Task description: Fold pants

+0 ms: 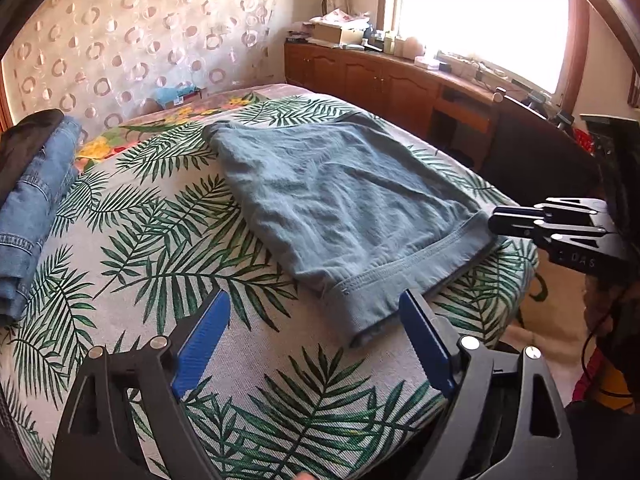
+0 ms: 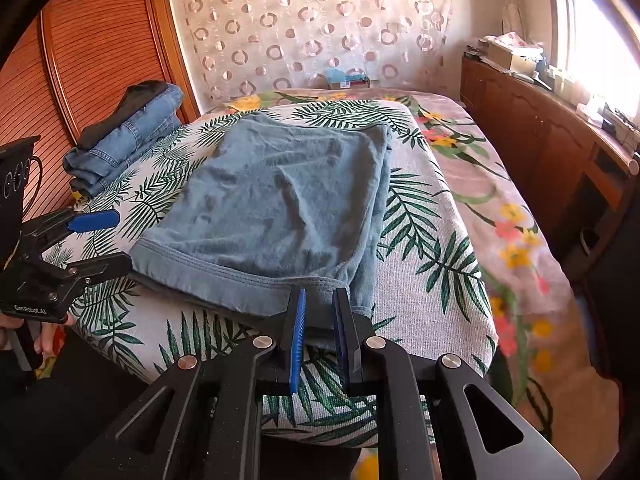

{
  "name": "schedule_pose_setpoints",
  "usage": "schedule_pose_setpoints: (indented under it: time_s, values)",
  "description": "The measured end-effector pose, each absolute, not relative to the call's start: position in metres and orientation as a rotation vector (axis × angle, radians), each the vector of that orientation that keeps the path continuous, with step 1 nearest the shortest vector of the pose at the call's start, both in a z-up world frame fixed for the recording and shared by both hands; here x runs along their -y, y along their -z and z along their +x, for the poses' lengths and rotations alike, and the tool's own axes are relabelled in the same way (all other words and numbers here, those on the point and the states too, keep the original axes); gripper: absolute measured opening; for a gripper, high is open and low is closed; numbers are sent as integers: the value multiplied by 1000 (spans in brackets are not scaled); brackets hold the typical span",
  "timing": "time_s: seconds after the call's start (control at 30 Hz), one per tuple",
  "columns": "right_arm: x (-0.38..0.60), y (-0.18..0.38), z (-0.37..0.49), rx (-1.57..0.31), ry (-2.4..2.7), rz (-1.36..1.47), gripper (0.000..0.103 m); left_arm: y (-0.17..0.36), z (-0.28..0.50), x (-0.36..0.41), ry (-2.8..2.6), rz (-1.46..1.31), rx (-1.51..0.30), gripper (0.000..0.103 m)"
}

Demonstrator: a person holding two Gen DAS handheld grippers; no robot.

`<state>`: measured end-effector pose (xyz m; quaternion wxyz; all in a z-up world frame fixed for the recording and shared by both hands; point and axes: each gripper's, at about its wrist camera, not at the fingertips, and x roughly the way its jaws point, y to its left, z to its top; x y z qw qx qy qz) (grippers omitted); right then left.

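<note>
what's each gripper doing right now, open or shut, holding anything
Left gripper: open, holding nothing, by the hem of the blue-grey pants.
Right gripper: nearly closed around the pants' near corner; a firm pinch cannot be told.
</note>
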<state>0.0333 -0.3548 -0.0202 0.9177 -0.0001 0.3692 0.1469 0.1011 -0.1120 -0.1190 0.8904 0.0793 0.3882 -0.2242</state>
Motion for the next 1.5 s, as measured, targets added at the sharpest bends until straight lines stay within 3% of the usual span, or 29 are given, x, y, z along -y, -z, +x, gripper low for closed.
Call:
schedule_pose_setpoints:
  time_s: [0.1, 0.2, 0.63, 0.77, 0.8, 0.83, 1.27, 1.5]
  values:
    - [356, 20, 33, -757, -298, 8, 15, 121, 104, 112, 470, 152, -812, 87]
    - [357, 23, 35, -766, -280, 13, 31, 123, 107, 112, 471, 147, -820, 87]
    - [357, 21, 30, -745, -292, 18, 32, 135, 110, 115, 464, 164, -855, 87]
    - [352, 26, 32, -764, -292, -27, 20, 140, 111, 116, 469, 163, -870, 87]
    - [352, 26, 33, -765, -289, -34, 9, 140, 111, 116, 470, 159, -873, 87]
    - [353, 26, 32, -759, -290, -34, 6, 141, 111, 115, 474, 156, -877, 87]
    - [363, 24, 26, -762, -254, 23, 5, 124, 106, 113, 496, 109, -819, 87]
    - [363, 29, 32, -775, -237, 18, 23, 128, 115, 107, 504, 53, -845, 59]
